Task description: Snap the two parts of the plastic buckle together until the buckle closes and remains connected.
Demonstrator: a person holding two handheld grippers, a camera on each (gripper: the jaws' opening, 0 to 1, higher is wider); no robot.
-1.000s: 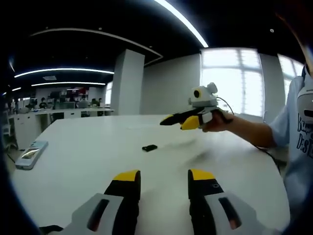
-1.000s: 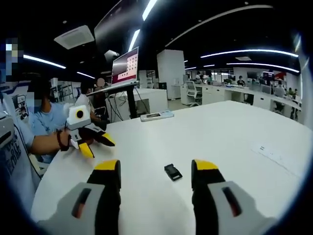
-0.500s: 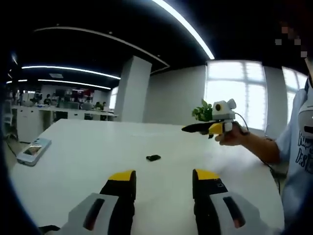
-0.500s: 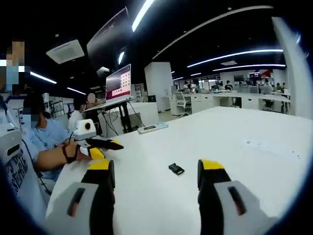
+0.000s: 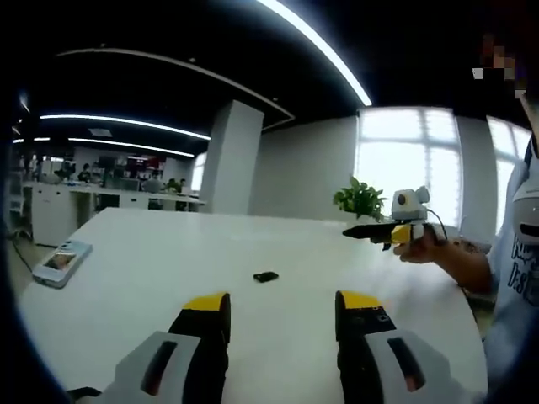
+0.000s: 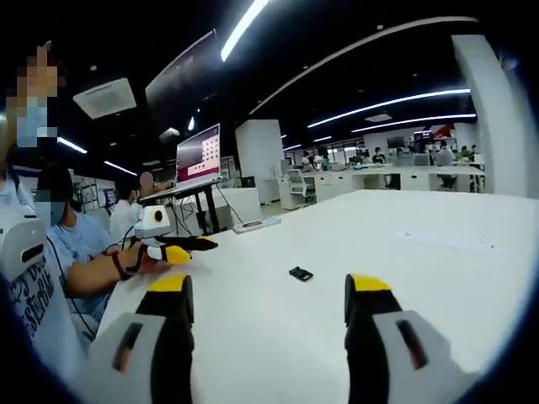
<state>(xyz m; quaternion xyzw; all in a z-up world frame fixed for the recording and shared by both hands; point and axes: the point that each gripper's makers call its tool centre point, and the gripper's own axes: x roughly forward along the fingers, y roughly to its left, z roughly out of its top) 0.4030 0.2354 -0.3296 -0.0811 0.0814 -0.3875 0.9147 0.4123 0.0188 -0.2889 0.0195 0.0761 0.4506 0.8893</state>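
A small black plastic buckle (image 5: 266, 276) lies flat on the white table (image 5: 152, 278); it is too small to tell whether its two parts are joined. My left gripper (image 5: 282, 303) is open, its yellow-tipped jaws wide apart and short of the buckle. A hand holds the right gripper (image 5: 379, 231) above the table's right side. In the right gripper view the buckle (image 6: 301, 273) lies beyond my open right gripper (image 6: 269, 286), and the left gripper (image 6: 184, 246) hovers at the left in a hand. Neither holds anything.
A phone (image 5: 61, 261) lies near the table's left edge and shows as a flat device (image 6: 253, 225) at the far side. A potted plant (image 5: 360, 200) stands behind the table. A monitor on a stand (image 6: 200, 156) and seated people are beyond the table.
Both hands have drawn back and apart, so each gripper sits farther out in the other's view. The buckle has stayed where it lay. Both grippers remain open.
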